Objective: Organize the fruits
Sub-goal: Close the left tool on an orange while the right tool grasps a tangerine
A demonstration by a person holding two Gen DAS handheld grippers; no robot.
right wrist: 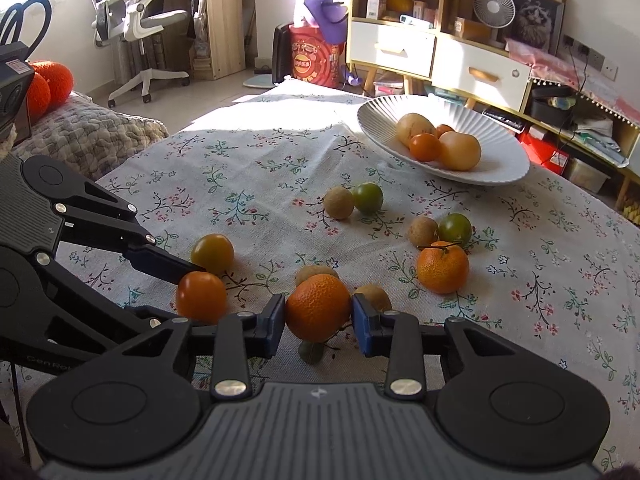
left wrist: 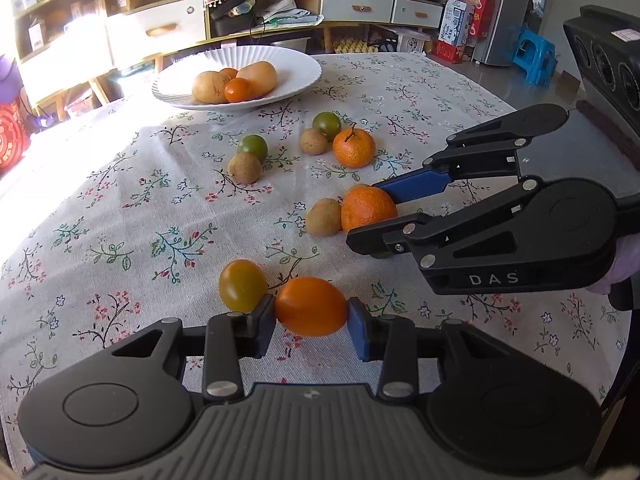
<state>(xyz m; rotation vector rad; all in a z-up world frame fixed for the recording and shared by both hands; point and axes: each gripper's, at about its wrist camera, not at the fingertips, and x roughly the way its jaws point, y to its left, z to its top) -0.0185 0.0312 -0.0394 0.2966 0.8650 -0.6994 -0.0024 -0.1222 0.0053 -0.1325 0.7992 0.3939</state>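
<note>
- "DAS" reads in white on my right gripper [left wrist: 370, 216], seen from the left wrist; partial lettering "Gen Ro" shows on the left gripper [right wrist: 196, 292] from the right wrist.
- Left jaws clenched on an orange tomato [left wrist: 311, 306], low over the counter [left wrist: 120, 216].
- Right jaws squeezing a mandarin [right wrist: 318, 307], fingers reaching in from the side, a brown fruit [left wrist: 323, 217] touching it.
- Loose fruit is scattered on the floral cloth; a white plate [left wrist: 296, 68] at the far side holds four pieces.
- Behind: shelves, a fan [right wrist: 494, 7], an office chair [right wrist: 132, 20].
</note>
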